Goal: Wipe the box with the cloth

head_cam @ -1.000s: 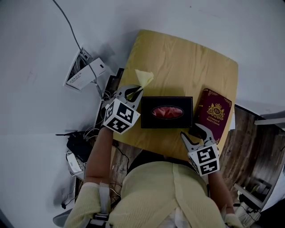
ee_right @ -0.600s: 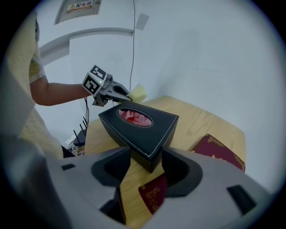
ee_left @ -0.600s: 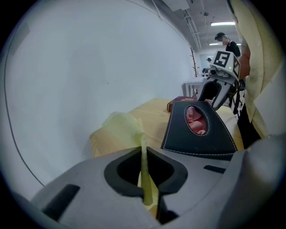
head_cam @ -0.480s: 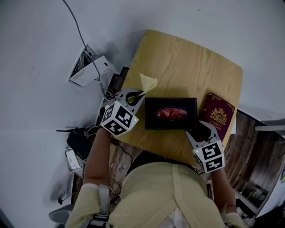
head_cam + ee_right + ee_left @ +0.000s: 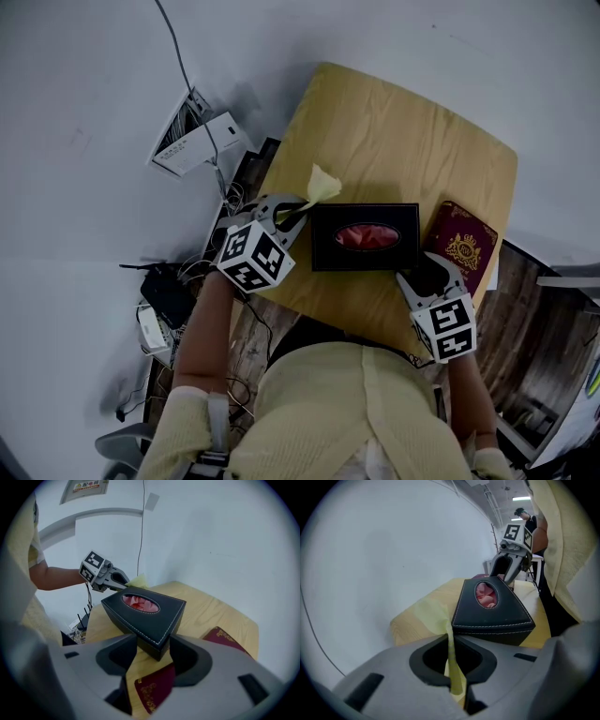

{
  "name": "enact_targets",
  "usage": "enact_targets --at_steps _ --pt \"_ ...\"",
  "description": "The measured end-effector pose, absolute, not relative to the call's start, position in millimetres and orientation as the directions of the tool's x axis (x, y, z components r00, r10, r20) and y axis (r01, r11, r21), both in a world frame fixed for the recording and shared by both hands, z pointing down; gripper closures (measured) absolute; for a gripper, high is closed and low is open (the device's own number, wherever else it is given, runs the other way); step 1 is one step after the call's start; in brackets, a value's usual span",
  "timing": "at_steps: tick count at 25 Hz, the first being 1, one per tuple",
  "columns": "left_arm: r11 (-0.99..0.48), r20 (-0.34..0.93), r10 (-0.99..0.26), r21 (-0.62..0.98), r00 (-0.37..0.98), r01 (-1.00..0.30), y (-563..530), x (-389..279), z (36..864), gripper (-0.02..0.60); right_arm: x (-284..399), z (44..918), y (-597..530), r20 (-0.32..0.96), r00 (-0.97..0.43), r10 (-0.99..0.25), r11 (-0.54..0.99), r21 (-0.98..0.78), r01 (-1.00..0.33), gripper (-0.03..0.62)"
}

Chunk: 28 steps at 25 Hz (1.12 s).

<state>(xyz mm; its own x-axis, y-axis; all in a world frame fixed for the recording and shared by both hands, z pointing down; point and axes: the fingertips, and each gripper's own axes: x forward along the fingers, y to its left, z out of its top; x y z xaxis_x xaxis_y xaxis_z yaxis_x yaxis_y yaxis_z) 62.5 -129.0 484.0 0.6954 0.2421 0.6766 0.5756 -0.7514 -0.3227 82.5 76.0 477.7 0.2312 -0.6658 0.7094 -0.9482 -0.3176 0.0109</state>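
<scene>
A black leather tissue box (image 5: pixel 366 236) with pink tissue showing in its oval opening lies on the wooden table (image 5: pixel 394 131). My left gripper (image 5: pixel 289 211) is at the box's left end, shut on a pale yellow cloth (image 5: pixel 322 183) that sticks up past the fingertips beside the box's far left corner. In the left gripper view the cloth (image 5: pixel 440 620) runs pinched between the jaws, with the box (image 5: pixel 494 613) just ahead. My right gripper (image 5: pixel 424 272) stands wide at the near right corner. In the right gripper view that corner (image 5: pixel 157 644) sits between the jaws, which press its two sides.
A dark red book (image 5: pixel 464 246) with a gold crest lies right of the box, under my right gripper. Cables, a power strip and a white carton (image 5: pixel 197 142) lie on the floor left of the table. The table's far half holds nothing else.
My left gripper has carried the cloth a little closer to the box's left end. The right gripper stays at the box's near right corner.
</scene>
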Motion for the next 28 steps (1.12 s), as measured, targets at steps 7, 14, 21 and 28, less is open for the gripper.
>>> enact_targets --at_steps 7,14,21,28 --pt "-0.721 0.691 0.244 -0.341 0.681 0.604 -129.0 58.7 484.9 0.552 93.4 477.2 73.0 0.708 0.234 -0.667 -0.299 0.034 -0.954 0.368" --pt "-0.713 0.700 0.254 -0.331 0.667 0.618 -127.9 48.1 484.8 0.552 98.9 474.0 69.1 0.704 0.235 -0.670 -0.278 0.056 -0.959 0.372" --pt "-0.722 0.699 0.238 -0.336 0.674 0.604 -126.4 30.6 486.3 0.552 111.6 470.6 61.1 0.686 0.265 -0.677 -0.281 0.092 -0.955 0.388" --pt "-0.726 0.707 0.230 -0.333 0.669 0.601 -120.5 11.9 487.5 0.552 125.0 470.7 56.7 0.674 0.279 -0.684 -0.272 0.120 -0.955 0.395"
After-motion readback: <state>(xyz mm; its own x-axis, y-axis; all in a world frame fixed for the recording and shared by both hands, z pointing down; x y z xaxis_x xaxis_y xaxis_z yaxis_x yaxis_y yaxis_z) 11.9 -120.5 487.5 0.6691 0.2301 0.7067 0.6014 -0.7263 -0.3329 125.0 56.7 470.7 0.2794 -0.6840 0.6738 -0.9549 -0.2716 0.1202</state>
